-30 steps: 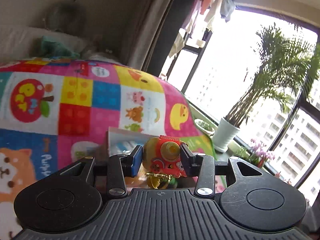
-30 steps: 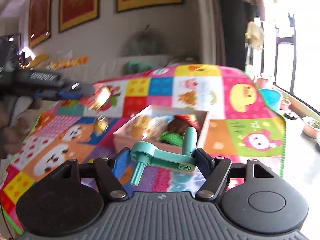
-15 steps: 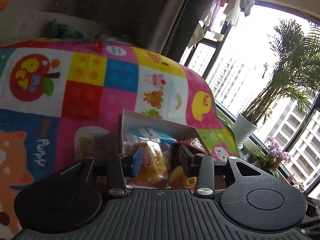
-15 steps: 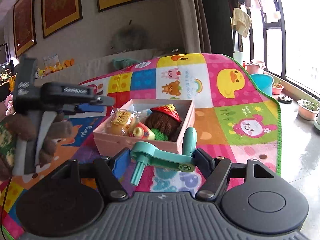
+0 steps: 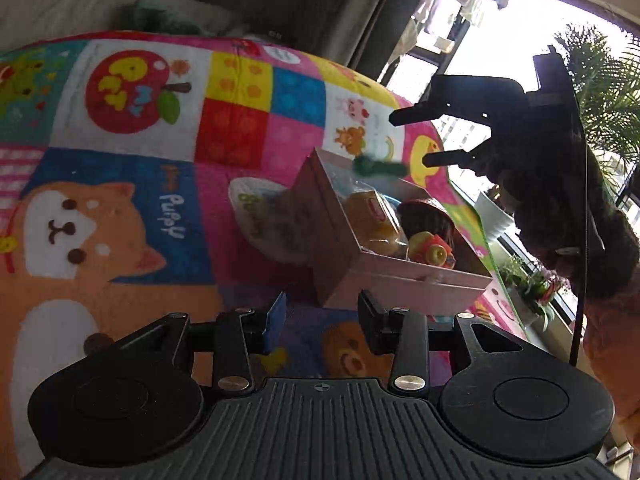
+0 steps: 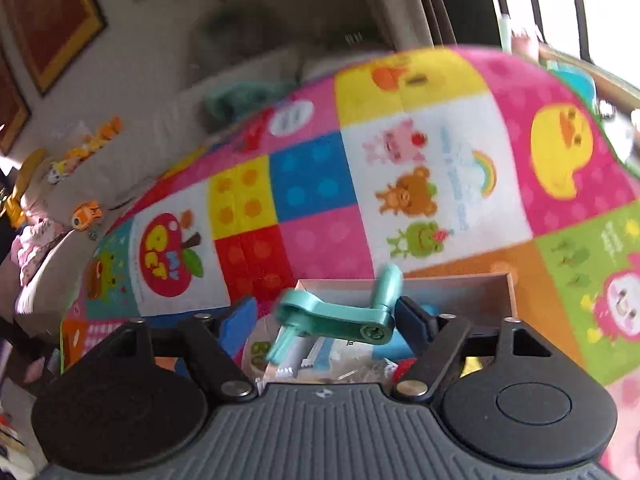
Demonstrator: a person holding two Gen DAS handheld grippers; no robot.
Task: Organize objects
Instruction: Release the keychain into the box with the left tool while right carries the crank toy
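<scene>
two grippers work over a pink cardboard box (image 5: pixel 404 276) that sits on a patchwork play mat (image 5: pixel 132 184) printed with cartoon animals. the left gripper (image 5: pixel 322 322) hangs just short of the box's near corner, its jaws a modest way apart with nothing between them. inside the box lie a wrapped yellow bun (image 5: pixel 374 220), a small red and yellow toy (image 5: pixel 432 250) at the near wall, and a dark knitted thing with a red top (image 5: pixel 426 212) beside them.

the right gripper (image 6: pixel 326 320) is above the far end of the box, and its jaws are opening. a teal plastic crank handle (image 6: pixel 340 312) is between them: its right end lies against the right finger (image 6: pixel 412 320), while the blue pad of the left finger (image 6: pixel 240 320) stands clear of it. in the left wrist view the same handle (image 5: pixel 378 168) shows blurred above the box's far corner, next to the dark outline of the right gripper and the gloved hand (image 5: pixel 560 216) that carries it.
</scene>
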